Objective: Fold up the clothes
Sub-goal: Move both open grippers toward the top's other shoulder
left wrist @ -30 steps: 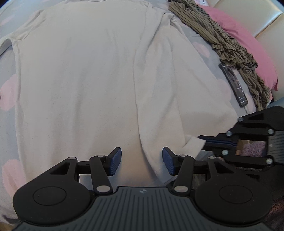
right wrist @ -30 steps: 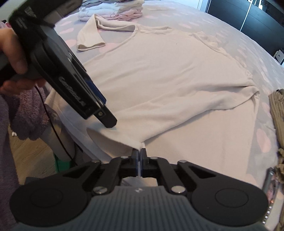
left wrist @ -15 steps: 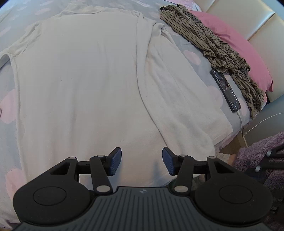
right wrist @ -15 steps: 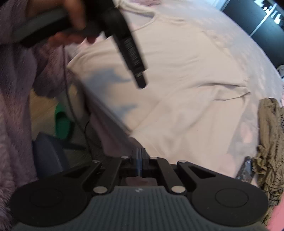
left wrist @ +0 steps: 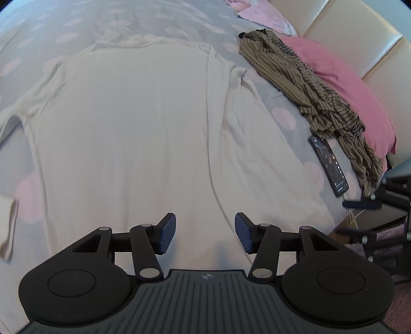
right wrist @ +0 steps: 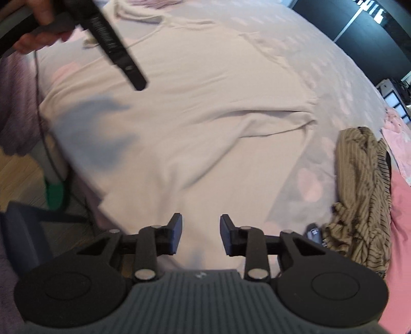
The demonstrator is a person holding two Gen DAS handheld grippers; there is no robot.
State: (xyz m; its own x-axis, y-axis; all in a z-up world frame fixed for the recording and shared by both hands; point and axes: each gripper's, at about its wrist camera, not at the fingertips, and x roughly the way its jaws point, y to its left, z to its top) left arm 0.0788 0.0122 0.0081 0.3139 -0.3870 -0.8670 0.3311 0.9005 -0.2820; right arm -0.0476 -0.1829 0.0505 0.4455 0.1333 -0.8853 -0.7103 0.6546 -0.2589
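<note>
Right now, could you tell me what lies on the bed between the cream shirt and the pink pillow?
In the left wrist view, a crumpled olive striped garment and a dark phone lie between the cream shirt and the pink pillow.

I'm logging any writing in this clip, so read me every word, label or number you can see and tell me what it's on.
None can be read.
Left gripper: white lettering along its body, too blurred.
Phone: lit screen with small marks, too small.
Pink pillowcase: a few dark letters near its edge, too small.
Right gripper: small emblem on its housing, no words.
</note>
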